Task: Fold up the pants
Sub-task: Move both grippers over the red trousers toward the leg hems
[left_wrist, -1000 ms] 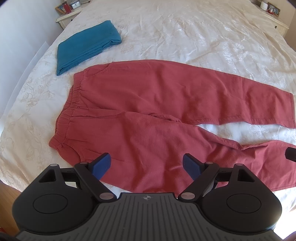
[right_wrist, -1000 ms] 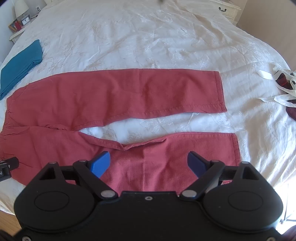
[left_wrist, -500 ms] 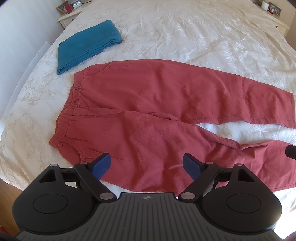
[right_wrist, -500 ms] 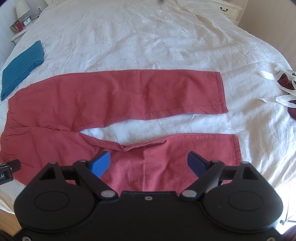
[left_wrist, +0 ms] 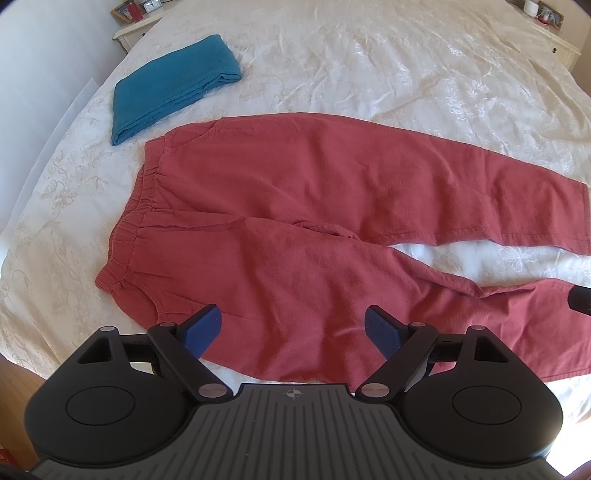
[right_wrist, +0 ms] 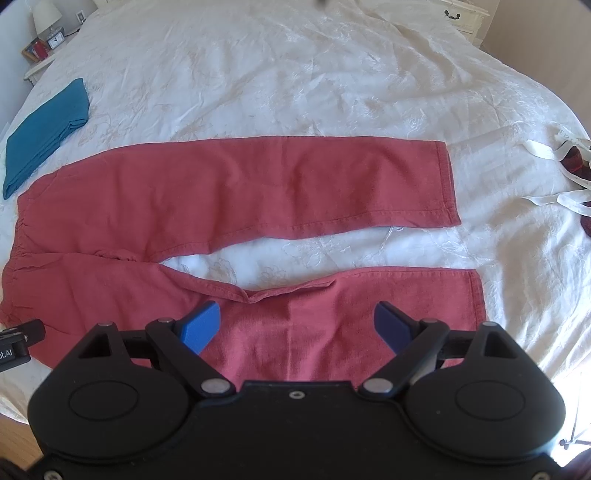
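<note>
Red pants (left_wrist: 314,206) lay flat beyond both grippers' spread, empty fingers (left_wrist: 202,328), legs parted for folding together.

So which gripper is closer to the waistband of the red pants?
Left. The left gripper hovers open over the near leg just beside the waistband; the right gripper hovers open farther along, toward the hem.

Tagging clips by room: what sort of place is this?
Most likely a bedroom: a wide bed with a white bedspread, a nightstand holding a lamp and clock, and red pants laid out.
</note>
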Available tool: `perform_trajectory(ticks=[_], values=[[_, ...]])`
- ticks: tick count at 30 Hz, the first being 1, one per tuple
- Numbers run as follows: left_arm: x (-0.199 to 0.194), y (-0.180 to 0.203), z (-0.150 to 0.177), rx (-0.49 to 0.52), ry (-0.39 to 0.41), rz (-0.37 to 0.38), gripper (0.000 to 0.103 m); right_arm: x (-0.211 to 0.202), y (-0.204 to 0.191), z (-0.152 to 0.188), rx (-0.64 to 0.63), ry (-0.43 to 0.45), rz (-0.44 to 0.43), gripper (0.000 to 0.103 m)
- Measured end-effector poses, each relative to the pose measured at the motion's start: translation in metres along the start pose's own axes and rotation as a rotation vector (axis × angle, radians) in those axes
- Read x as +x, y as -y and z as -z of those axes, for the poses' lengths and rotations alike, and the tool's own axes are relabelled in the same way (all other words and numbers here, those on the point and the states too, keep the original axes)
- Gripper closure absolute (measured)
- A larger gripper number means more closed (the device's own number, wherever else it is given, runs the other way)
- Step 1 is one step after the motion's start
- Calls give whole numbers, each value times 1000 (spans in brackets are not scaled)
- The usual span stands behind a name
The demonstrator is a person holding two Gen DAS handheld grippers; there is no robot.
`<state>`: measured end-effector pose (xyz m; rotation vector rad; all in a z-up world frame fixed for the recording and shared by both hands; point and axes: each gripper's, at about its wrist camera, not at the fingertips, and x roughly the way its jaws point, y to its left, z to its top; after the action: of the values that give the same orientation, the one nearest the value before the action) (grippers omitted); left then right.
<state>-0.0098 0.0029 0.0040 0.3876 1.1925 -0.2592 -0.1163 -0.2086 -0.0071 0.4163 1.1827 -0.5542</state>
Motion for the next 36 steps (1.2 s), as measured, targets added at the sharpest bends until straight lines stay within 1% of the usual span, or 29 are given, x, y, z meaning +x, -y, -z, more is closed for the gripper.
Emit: perform_trajectory(ticks=[9, 13, 18, 22, 25, 28, 33, 36], values=[[6, 7, -1, -5, -22, -19, 18, 6, 3, -6, -10, -14, -18, 11], [9, 11, -2, -1, -34, -12, 18, 10, 7, -10, -12, -20, -29, 11], [7, 15, -4, -4, -27, -16, 20, 16, 14, -15, -14, -23, -50, 11], [7, 17, -6, -13, -24, -46, 20, 23, 19, -19, -22, -25, -77, 11], [9, 18, -8, -6, -35, -53, 20, 27, 20, -21, -46, -3, -95, 11], [15, 19, -10, 9, -48, -69, 20, 32, 22, -25, -47, 45, -122, 11], [24, 17, -28, 32, -43, -60, 20, 45, 19, -40, -101, 66, -123, 11], [33, 15, -44, 40, -27, -60, 20, 57, 17, -54, -126, 64, -127, 14]])
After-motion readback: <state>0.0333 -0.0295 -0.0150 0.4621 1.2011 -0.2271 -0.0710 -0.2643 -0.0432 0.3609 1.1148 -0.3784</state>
